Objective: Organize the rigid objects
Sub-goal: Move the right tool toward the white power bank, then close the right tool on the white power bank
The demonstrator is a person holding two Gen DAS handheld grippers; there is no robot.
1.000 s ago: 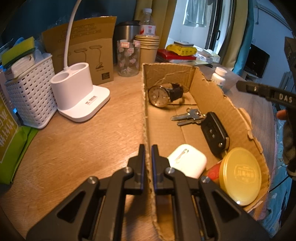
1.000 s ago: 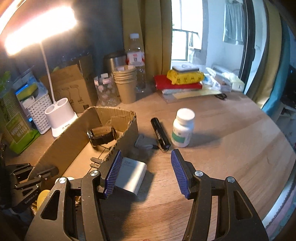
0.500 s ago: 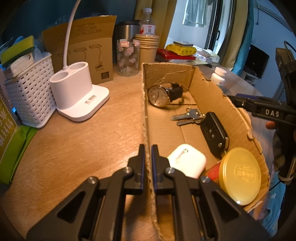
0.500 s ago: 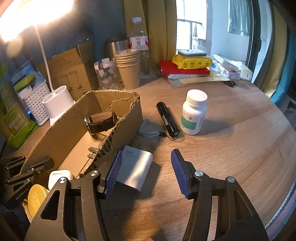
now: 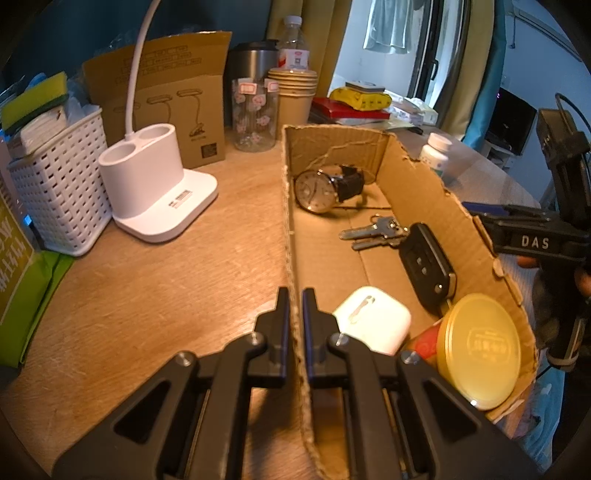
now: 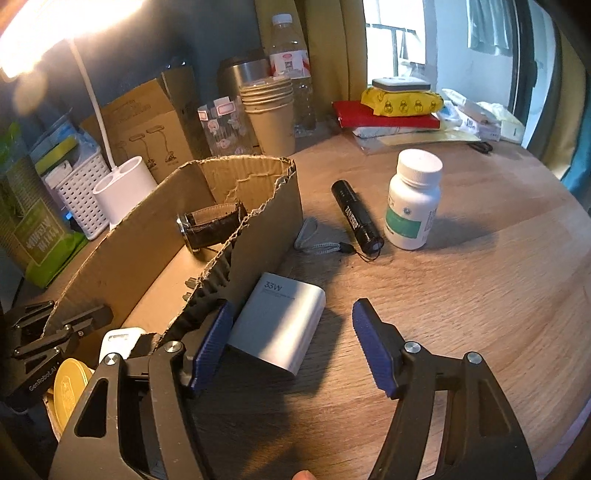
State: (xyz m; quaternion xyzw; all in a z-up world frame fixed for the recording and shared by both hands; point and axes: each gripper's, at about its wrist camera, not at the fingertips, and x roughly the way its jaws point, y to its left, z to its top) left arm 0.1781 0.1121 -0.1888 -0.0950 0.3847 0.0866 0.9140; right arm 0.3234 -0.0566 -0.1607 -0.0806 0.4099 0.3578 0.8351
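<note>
- Keys [image 6: 192, 286]: right wrist view shows only tips past the torn cardboard box [image 6: 258, 218] wall.
- Red container under yellow lid [image 5: 480, 350]: mostly covered, label unreadable.
- Right tool [image 5: 480, 208]: left wrist view shows one pad edge; rest behind box wall.
- Lamp head [image 6: 44, 33]: blown out, cropped.

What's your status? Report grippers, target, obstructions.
Left gripper shut on cardboard box wall. Right gripper opening, power bank between jaws, ungripped. Box side close beside left pad.
</note>
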